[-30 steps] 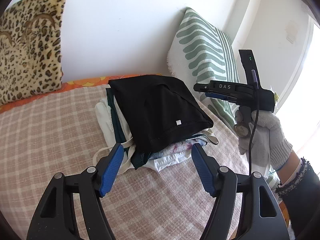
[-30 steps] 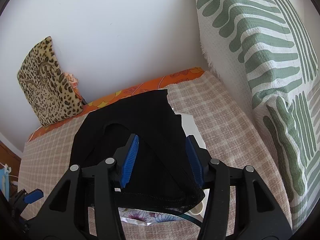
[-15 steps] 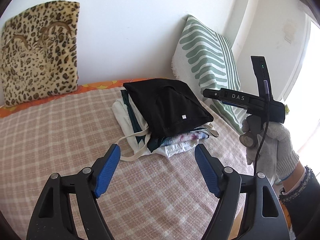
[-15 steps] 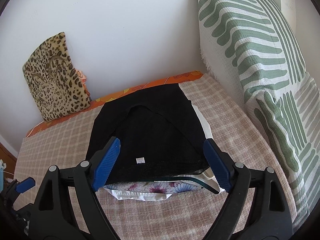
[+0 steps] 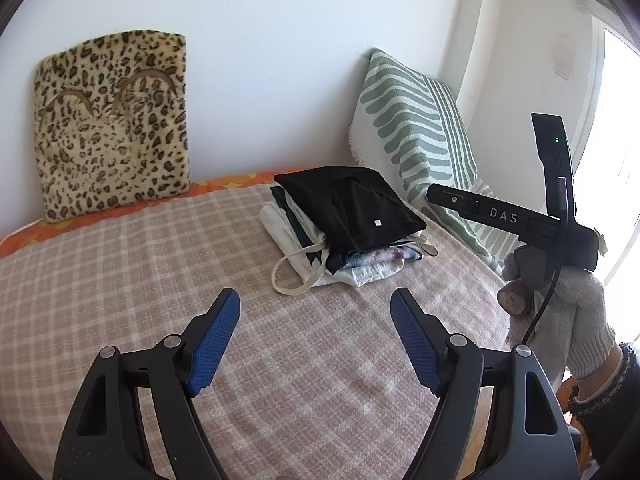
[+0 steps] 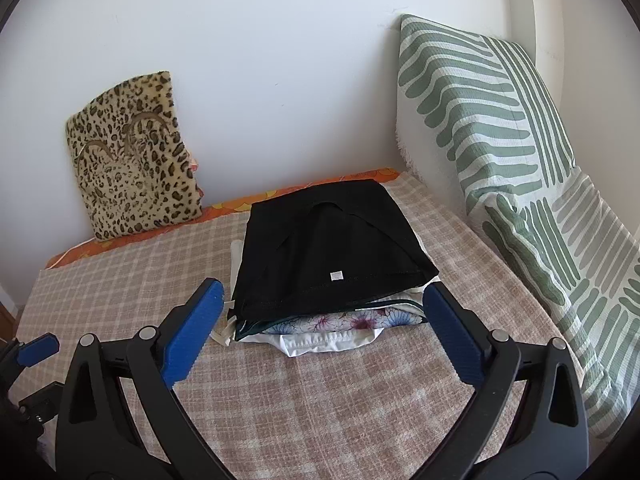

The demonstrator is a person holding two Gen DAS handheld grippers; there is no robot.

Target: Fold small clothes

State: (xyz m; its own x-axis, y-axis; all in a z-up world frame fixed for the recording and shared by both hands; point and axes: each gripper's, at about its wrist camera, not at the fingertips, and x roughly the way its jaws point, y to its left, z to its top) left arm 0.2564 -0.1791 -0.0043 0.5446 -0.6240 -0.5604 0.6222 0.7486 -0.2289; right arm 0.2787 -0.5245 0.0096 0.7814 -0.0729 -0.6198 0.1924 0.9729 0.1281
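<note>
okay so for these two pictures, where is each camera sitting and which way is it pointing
Left wrist: on the left claw, jaws open, angled down across the checked bed cover at the clothes pile; the gloved right hand shows at right.
Right wrist: on the right claw, jaws open, just opened wider, nothing between them, facing the black garment atop the pile.
Shared: pile, leopard cushion, striped pillow.

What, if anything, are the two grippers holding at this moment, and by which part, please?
Nothing is held. The left gripper and the right gripper both have open, empty jaws that have just been opening; the black garment lies untouched on the stack.
</note>
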